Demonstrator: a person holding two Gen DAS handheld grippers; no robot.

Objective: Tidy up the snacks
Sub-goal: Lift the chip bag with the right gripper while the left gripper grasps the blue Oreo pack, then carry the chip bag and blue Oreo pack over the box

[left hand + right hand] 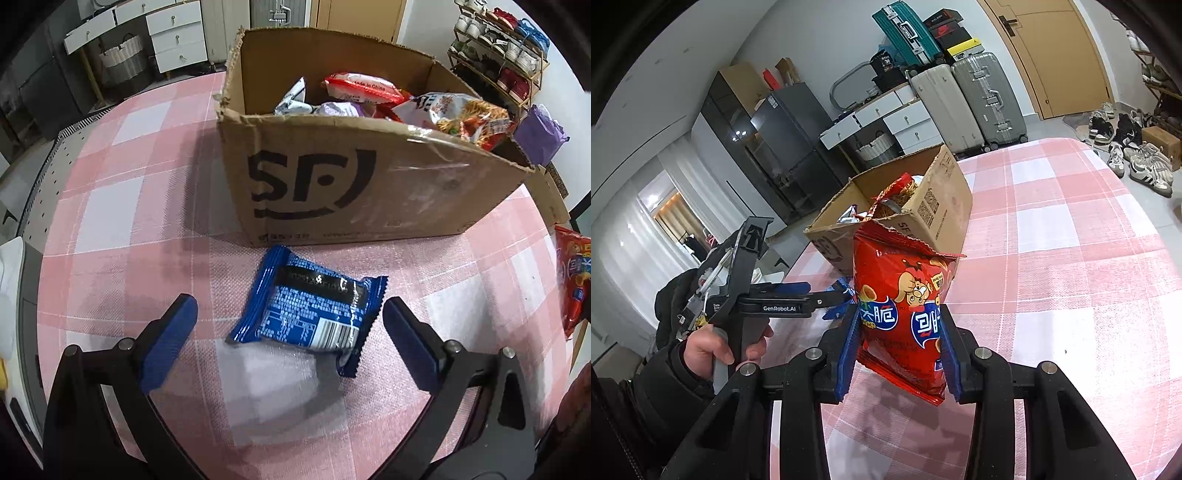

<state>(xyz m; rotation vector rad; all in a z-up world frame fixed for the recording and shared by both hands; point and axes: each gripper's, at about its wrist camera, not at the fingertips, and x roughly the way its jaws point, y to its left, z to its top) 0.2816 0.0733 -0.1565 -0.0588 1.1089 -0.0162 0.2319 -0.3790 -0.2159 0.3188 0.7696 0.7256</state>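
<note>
Pink checked tablecloth point(122, 206) carrying an open cardboard box point(369, 184) of snacks.
Left wrist view: the left gripper point(290, 332) is hovering with jaws apart around a blue packet point(310, 310) lying before the box. Right wrist view: the right gripper point(899, 354) is clamping a red snack bag point(905, 306), holding it upright just before the box.

Red crisp bag point(573, 280), left view: cut off by right edge.
Brown cardboard box point(923, 206), right view: near wall hidden behind the bag.
Blue foil snack packet point(308, 312): print too blurred to read.
</note>
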